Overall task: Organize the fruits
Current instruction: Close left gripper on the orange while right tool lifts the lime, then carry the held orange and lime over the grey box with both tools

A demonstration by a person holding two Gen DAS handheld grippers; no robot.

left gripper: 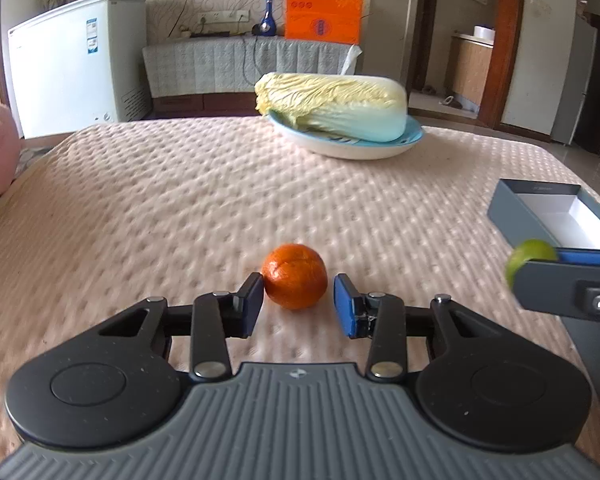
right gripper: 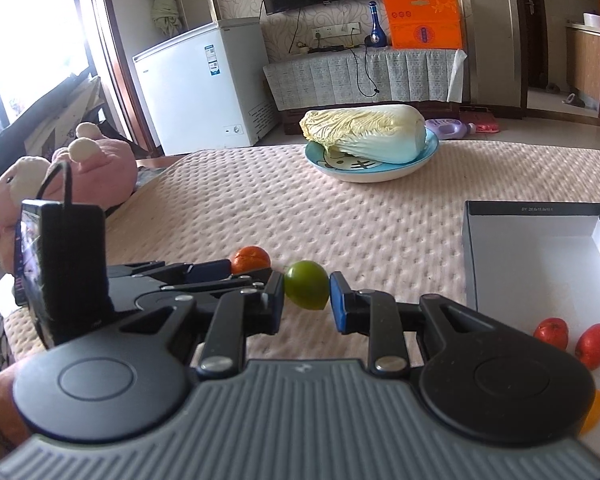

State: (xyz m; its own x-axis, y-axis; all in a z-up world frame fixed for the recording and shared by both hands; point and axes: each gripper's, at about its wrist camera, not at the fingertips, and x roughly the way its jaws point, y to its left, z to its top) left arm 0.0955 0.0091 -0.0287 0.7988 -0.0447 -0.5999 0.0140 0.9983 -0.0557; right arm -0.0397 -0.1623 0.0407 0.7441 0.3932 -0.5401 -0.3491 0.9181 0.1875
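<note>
Your left gripper (left gripper: 299,302) stood with its jaws apart around the orange (left gripper: 294,281) on the quilted cover (left gripper: 180,200), one pad touching its side, the other just clear. Your right gripper (right gripper: 306,300) was clamped on the green lime (right gripper: 306,290), near the open box (right gripper: 540,248).

Right gripper (right gripper: 306,298) clamped on a green lime (right gripper: 306,290), both blue pads pressing its sides, held just above the quilted pink cover (right gripper: 300,216). To its left the left gripper (right gripper: 220,270), fingers reaching toward an orange tangerine (right gripper: 251,258) lying on the cover — whether touching it, hard to say. On the right an open grey box (right gripper: 532,248) with white inside and two red fruits (right gripper: 572,338) near its front edge; farther back a napa cabbage (right gripper: 366,130) on a blue plate (right gripper: 380,174), and pink plush toys (right gripper: 60,168) at the far left.
</note>
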